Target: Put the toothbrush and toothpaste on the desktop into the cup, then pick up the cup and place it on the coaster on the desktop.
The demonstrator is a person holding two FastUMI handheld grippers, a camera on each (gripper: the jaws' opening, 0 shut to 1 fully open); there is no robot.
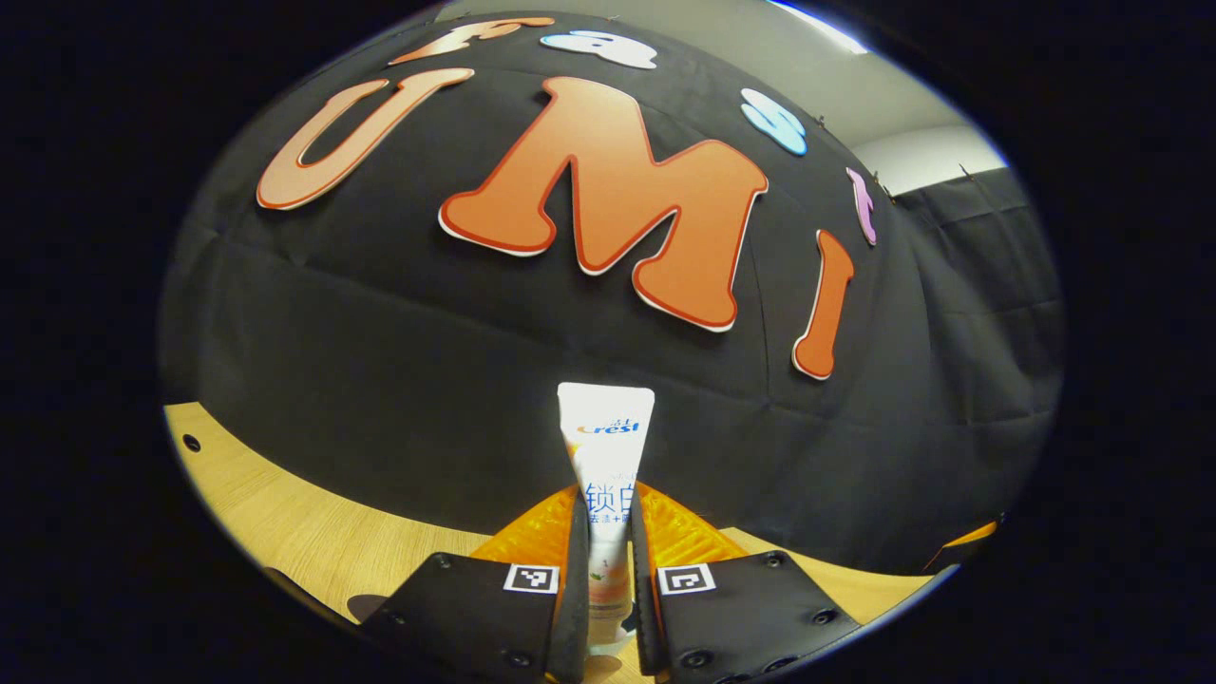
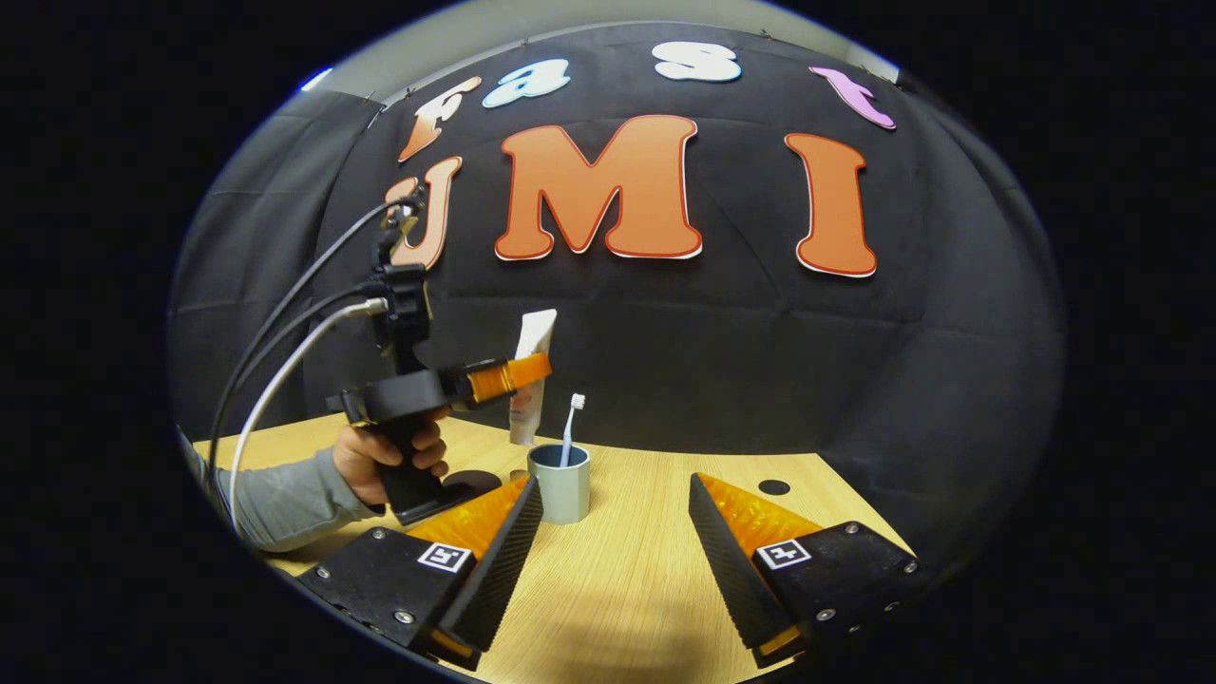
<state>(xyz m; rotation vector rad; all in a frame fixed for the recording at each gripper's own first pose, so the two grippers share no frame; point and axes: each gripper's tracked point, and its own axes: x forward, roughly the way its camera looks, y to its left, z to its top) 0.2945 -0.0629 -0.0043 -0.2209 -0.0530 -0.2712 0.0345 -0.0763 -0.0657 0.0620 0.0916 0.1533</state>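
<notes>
1. Gripping the toothpaste (image 1: 606,446) is my left gripper (image 1: 606,608); both fingers press the tube's lower part, and it stands upright between them, flat end up.
2. From the right gripper view I see that same tube (image 2: 532,366) held in the air just above and a little to the left of the cup (image 2: 560,484), not yet inside it.
3. My cup stands upright on the wooden desktop (image 2: 646,570), and the toothbrush (image 2: 571,427) is already in it, head up, leaning against the rim.
4. I see a hand (image 2: 380,461) in a grey sleeve (image 2: 275,503) carrying the left gripper (image 2: 518,373), cables trailing from its top.
5. My right gripper (image 2: 616,541) hangs low over the desktop with its fingers spread wide, nothing between them, the cup just beyond its left finger.
6. A dark round disc (image 2: 472,480) lies on the desktop left of the cup; I cannot tell whether it is the coaster.
</notes>
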